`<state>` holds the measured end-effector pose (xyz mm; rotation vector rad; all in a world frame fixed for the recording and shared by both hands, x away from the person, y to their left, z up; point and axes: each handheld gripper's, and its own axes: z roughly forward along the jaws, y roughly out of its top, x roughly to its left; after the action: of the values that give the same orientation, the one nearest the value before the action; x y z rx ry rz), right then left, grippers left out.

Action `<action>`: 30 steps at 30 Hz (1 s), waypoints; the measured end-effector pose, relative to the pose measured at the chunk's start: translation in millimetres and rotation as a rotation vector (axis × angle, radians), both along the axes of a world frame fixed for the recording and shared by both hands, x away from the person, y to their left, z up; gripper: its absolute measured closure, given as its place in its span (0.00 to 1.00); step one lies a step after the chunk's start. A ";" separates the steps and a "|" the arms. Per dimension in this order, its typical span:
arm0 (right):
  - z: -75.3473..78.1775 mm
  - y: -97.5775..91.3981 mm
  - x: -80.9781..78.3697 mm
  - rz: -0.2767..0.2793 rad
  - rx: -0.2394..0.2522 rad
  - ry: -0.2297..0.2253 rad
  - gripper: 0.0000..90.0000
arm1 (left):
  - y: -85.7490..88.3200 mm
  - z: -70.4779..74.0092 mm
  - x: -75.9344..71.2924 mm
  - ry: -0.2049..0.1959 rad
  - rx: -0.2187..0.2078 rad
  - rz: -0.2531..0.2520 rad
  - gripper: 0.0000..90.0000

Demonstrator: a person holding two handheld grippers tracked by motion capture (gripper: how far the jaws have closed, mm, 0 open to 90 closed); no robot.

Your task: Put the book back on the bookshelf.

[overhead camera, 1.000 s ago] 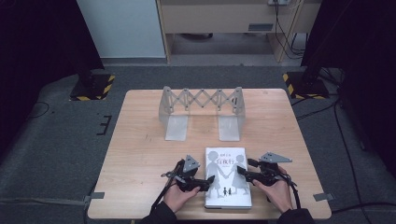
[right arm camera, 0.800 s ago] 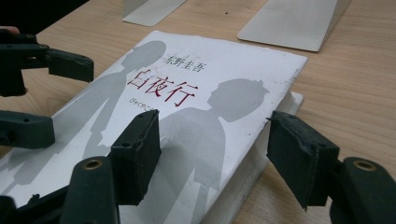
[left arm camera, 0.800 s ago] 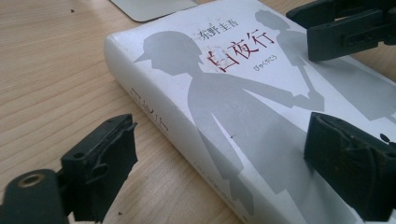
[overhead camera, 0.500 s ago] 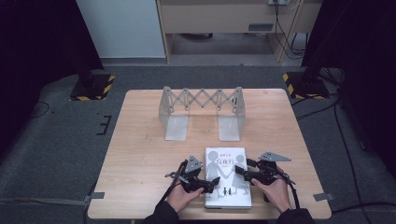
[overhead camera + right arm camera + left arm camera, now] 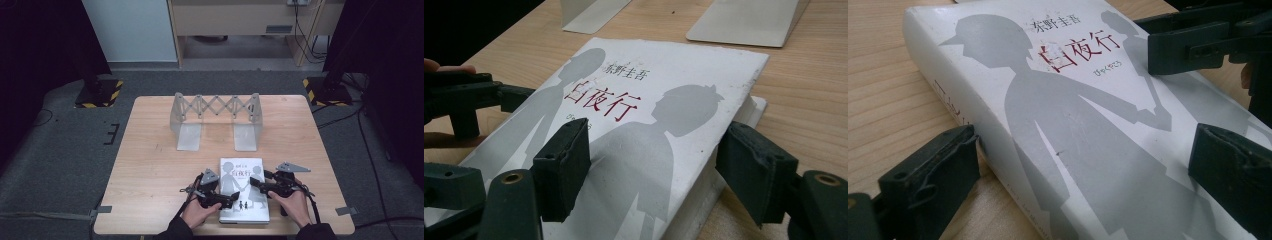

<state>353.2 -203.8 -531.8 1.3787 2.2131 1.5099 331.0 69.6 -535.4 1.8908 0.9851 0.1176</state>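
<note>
Your book (image 5: 243,189) lies flat at the desk's (image 5: 150,170) near edge. Left gripper (image 5: 220,199) and right gripper (image 5: 257,183) straddle its opposite edges, fingers apart. Your hands hide its lower corners; whether any finger touches it is unclear.

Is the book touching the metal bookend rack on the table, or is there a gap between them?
Apart. The high view shows a strip of bare table between the book and the bookend rack; the right gripper view shows the same gap.
</note>
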 end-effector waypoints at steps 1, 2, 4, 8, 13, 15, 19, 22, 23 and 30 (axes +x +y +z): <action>0.0 0.0 0.1 0.000 0.000 0.000 0.33 | 0.0 0.0 0.0 0.002 -0.001 0.001 0.00; 0.1 0.0 0.1 0.000 0.002 0.002 0.34 | 0.3 -0.5 0.4 0.011 -0.005 0.002 0.00; 0.1 0.1 0.1 0.001 0.001 0.001 0.34 | 1.0 -1.6 1.3 0.044 -0.021 0.011 0.00; 1.3 0.5 -0.1 0.002 -0.011 -0.006 0.34 | 5.5 -3.5 3.5 0.093 -0.052 0.005 0.00; 7.6 1.0 -0.7 0.006 -0.027 -0.033 0.36 | 16.3 2.2 1.2 0.064 -0.063 -0.019 0.12; 11.7 -0.1 -1.9 -0.002 -0.011 -0.063 0.41 | 21.6 5.8 -0.7 0.057 -0.067 -0.034 0.20; 19.6 0.1 -1.8 0.004 0.016 -0.093 0.43 | 26.1 7.6 -3.8 0.054 -0.083 -0.041 0.28; 24.9 2.8 0.4 0.020 0.047 -0.107 0.43 | 28.0 7.7 -2.5 0.049 -0.094 -0.052 0.28; 24.9 2.8 0.4 0.020 0.047 -0.107 0.43 | 28.0 7.7 -2.5 0.049 -0.094 -0.052 0.27; 27.6 3.2 1.9 0.039 0.077 -0.080 0.46 | 28.8 6.6 -1.3 0.036 -0.096 -0.061 0.25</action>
<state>355.1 -200.6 -504.2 1.2790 2.1684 1.6490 329.7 98.5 -528.9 1.8382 0.9402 0.0003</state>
